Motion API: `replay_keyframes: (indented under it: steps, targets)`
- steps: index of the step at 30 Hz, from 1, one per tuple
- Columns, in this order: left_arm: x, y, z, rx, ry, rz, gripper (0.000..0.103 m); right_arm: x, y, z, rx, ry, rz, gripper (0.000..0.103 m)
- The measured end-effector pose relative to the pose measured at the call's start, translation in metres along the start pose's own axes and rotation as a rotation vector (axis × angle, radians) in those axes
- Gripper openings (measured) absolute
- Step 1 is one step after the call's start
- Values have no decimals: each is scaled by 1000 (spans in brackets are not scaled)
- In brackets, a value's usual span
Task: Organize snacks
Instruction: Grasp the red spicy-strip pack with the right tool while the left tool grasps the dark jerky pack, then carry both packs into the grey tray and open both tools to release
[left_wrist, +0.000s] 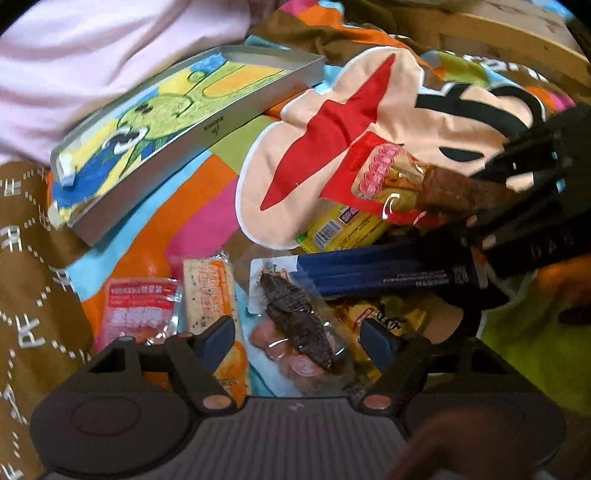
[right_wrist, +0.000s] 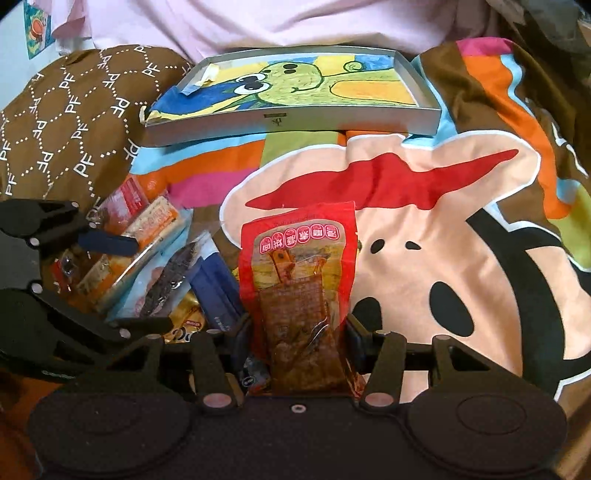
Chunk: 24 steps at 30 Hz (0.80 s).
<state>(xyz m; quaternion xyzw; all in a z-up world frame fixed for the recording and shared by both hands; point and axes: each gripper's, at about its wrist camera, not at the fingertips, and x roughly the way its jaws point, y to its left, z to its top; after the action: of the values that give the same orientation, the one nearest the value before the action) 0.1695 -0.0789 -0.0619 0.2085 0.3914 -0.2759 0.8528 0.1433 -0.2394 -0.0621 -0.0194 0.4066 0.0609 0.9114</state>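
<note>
One snack lifted, the tray not yet filled

The right gripper has its jaws clenched on the red snack pouch, held above the bedspread. The left gripper hovers with jaws released over the snack pile. The shallow box near the bedspread's far edge holds no snacks; most work remains, and the path looks free.

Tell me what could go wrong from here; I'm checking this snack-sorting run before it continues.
The right tool is shut on the red snack pouch near its lower end only, so the long pouch might swing or slip on the way to the shallow box. The left tool hangs open over the crowded snack pile; closing there may catch two packets at once.
</note>
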Motion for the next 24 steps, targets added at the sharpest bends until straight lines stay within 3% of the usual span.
replay_keyframes:
  steps: [5, 8, 11, 19, 24]
  targets:
    - [10, 9, 2, -152, 65, -82, 67, 0, 0, 1, 4, -4, 12, 53]
    - [14, 20, 3, -231, 75, -59, 67, 0, -2, 1, 16, -8, 13, 53]
    - [20, 37, 3, -361, 83, -69, 60, 0, -3, 1, 20, -9, 18, 54]
    - [19, 37, 3, -360, 86, -30, 49, 3, -4, 0, 32, 0, 27, 54]
    - [16, 46, 1, -438, 104, -74, 47, 7, -1, 0, 22, 7, 29, 54]
